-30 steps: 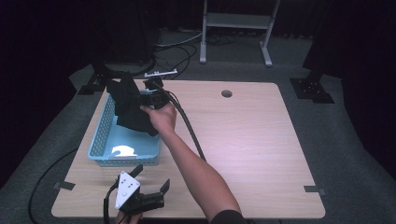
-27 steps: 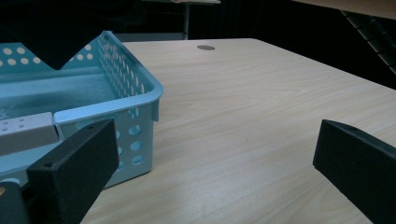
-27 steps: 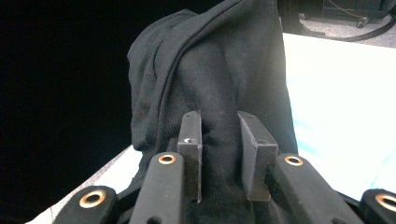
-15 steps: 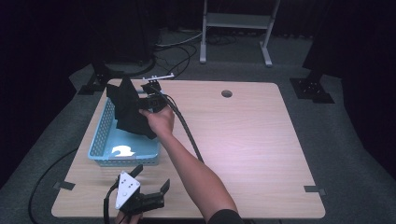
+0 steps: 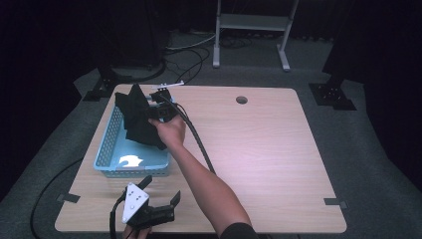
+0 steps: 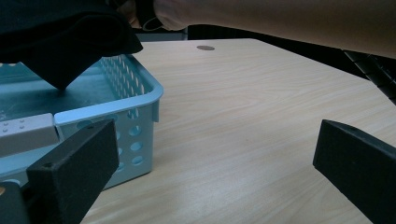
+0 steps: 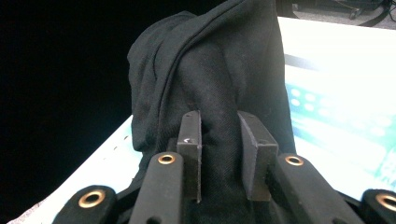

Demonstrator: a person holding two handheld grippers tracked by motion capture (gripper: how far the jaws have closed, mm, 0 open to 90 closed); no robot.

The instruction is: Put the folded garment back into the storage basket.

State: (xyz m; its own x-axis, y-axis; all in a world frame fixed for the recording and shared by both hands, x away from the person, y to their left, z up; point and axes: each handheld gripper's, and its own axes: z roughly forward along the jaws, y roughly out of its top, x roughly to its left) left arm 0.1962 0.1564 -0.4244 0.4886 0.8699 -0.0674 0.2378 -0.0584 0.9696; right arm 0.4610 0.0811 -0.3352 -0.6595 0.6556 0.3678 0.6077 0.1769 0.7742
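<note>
One black cloth [image 5: 139,119] hangs over one blue basket [image 5: 107,154] at the desk's [image 5: 259,149] left edge, pinched by the right gripper [image 7: 219,140]; the left gripper [image 6: 210,154] gapes empty; no writing is legible.

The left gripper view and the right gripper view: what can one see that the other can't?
Only the left gripper view has the left gripper with jaws wide open and nothing between them, the wooden table with its round hole, and the person's forearm. Only the right gripper view has the right gripper with jaws shut on the black cloth. Both share that cloth, hanging over the blue basket, and the basket itself.
</note>
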